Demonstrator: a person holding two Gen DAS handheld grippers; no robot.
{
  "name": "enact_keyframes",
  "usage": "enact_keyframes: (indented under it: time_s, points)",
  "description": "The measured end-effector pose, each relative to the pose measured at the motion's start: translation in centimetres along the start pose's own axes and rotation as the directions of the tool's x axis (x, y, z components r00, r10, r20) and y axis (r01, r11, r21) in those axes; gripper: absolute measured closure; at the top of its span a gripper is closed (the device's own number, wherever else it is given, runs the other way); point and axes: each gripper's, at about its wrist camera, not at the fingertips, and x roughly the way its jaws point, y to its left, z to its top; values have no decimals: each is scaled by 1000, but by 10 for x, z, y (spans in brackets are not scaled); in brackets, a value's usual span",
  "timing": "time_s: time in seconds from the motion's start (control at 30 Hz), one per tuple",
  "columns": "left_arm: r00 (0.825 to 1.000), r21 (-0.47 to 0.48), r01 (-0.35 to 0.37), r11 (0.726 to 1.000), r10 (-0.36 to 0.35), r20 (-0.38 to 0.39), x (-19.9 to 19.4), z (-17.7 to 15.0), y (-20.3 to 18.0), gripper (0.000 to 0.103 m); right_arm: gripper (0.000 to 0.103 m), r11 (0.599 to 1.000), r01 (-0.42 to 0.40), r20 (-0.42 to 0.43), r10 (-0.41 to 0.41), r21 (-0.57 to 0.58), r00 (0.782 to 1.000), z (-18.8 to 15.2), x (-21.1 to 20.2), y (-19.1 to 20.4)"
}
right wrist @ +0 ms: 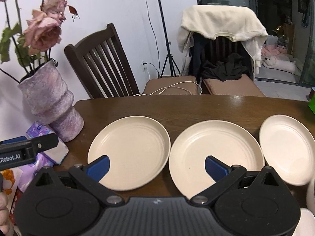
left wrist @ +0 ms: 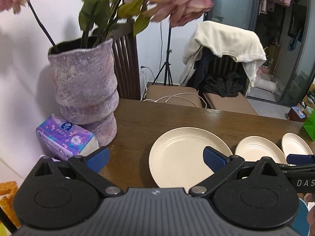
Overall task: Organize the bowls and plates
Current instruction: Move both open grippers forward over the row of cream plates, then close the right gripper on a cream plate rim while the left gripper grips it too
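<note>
Three cream plates lie in a row on the brown wooden table (right wrist: 196, 106): a left plate (right wrist: 130, 151), a middle plate (right wrist: 214, 155) and a right plate (right wrist: 285, 147). In the left wrist view the same row shows as left plate (left wrist: 187, 157), middle plate (left wrist: 259, 149) and right plate (left wrist: 295, 143). My left gripper (left wrist: 156, 160) hovers open above the table just left of the left plate, holding nothing. My right gripper (right wrist: 157, 167) is open over the gap between the left and middle plates, also holding nothing. A white rounded object (right wrist: 311, 192) peeks in at the right edge.
A mottled purple vase (left wrist: 86, 90) with wilted pink roses stands at the table's left, a purple tissue pack (left wrist: 63, 137) beside it. Behind the table are a dark wooden chair (right wrist: 102, 63), a chair draped with cream clothing (right wrist: 222, 25) and a tripod stand (right wrist: 167, 59). A green box (left wrist: 310, 123) sits far right.
</note>
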Motion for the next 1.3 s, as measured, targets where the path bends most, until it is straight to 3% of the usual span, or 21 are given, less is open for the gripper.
enact_keyframes:
  time_s: [0.23,0.5,0.7,0.83,1.03,1.17,1.3]
  points:
    - [998,-17,-35,999,34,-56,46,12,10,0,0,999,-19,-39,17,-41,999,30,45,3]
    - [986,-103,-65,993,48,-161,96,10,26,0,4,996,-32,-91,25,-78,996,64,101,0]
    - [972,-140,-71,988,37,-232,123,0,36,0,15,992,-71,-155,54,-107,986,68,139,4]
    - [963,-152,-65,986,21,-270,138,-7,40,2,16,993,-60,-166,43,-103,985,66,157,4]
    - [950,-177,-45,983,-13,-313,155,-17,40,9,29,995,-65,-189,50,-72,981,63,172,-5]
    - [941,-192,-40,981,-28,-337,163,-22,42,19,46,995,-88,-209,77,-45,975,60,178,-11]
    - [937,-195,-29,980,-41,-346,166,-23,44,27,53,995,-90,-224,79,-35,971,57,183,-12]
